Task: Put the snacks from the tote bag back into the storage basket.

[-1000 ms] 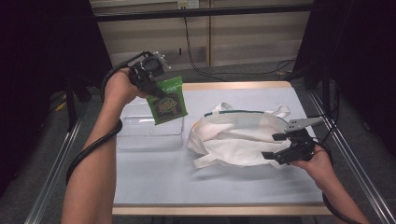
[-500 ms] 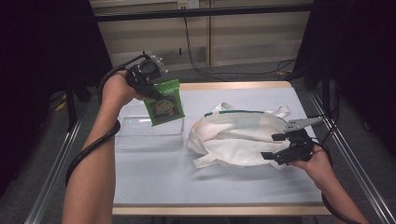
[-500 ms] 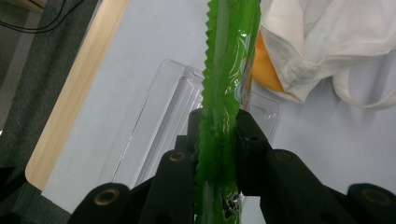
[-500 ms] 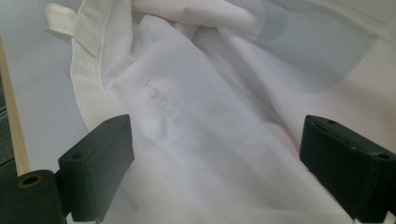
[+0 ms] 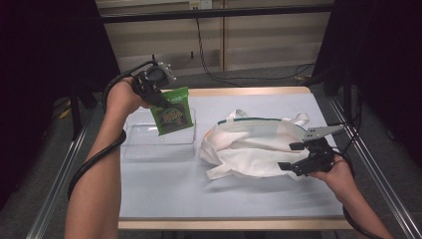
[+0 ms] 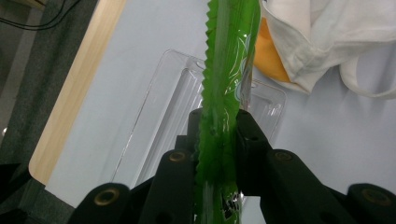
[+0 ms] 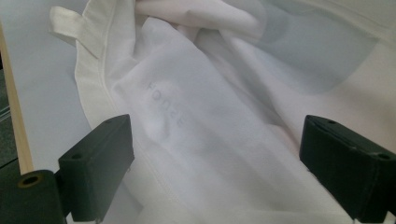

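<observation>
Clamped tight on the serrated top edge of the green snack packet [image 6: 227, 84], the left gripper [image 6: 219, 126] has its two black fingers [image 6: 250, 140] pressed flat against either face of the foil, so the packet stands edge-on and runs straight away from the jaws in the left gripper view. From the high view the same green snack packet [image 5: 171, 115] hangs below the left gripper [image 5: 160, 98], tilted, lifted off the surface and hovering over the clear plastic tray [image 5: 144, 144], whose far rim sits just behind it. Beyond the fingertips and a little to one side in the left gripper view lies the clear plastic tray [image 6: 159, 107], and past that the white cloth bag [image 6: 327, 42] with something orange [image 6: 271, 56] showing at its mouth.

Over at the other side, the right gripper [image 5: 302, 157] has its jaws spread wide and holds nothing; its fingers [image 7: 98, 163] sit on either side of a fold of the white cloth bag [image 7: 210, 107], close above the fabric, though contact cannot be told. The white cloth bag [image 5: 254, 147] lies crumpled on the pale blue table [image 5: 164, 194], just beside the tray, its handles splayed outward toward the far edge
</observation>
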`<state>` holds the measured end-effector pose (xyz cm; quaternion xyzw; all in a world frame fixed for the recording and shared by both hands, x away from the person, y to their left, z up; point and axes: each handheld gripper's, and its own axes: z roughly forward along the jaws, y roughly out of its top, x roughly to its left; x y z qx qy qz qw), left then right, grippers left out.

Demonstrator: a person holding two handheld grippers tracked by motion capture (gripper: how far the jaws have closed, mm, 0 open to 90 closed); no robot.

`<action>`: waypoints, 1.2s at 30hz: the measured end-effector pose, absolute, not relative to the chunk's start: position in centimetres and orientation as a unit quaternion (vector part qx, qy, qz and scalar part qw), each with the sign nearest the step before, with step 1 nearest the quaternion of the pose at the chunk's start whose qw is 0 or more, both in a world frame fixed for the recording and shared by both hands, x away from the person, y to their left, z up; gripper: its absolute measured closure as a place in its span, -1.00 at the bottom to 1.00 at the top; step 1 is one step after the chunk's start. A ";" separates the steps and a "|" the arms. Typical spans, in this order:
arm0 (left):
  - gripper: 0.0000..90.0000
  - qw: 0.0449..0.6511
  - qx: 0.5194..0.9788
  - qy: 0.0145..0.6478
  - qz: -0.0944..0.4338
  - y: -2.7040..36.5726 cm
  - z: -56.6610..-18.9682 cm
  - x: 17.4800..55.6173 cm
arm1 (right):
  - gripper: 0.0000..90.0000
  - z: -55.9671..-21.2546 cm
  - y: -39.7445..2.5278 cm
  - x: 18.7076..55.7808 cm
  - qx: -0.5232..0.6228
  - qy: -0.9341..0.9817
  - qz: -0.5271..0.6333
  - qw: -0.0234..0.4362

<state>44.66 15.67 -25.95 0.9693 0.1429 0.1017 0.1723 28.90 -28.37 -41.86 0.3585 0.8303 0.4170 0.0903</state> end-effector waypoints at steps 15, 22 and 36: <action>0.75 0.154 0.975 0.135 0.088 16.0 -27.2 44.6 | -0.80 -41.8 -28.4 28.9 0.360 0.828 0.420 0.088; 0.74 0.145 0.978 0.125 0.082 16.2 -28.0 44.8 | -0.80 -41.9 -28.2 28.9 0.356 0.831 0.419 0.087; 0.73 0.131 0.984 0.104 0.068 16.0 -30.3 45.0 | -0.80 -41.8 -28.3 28.9 0.355 0.831 0.419 0.091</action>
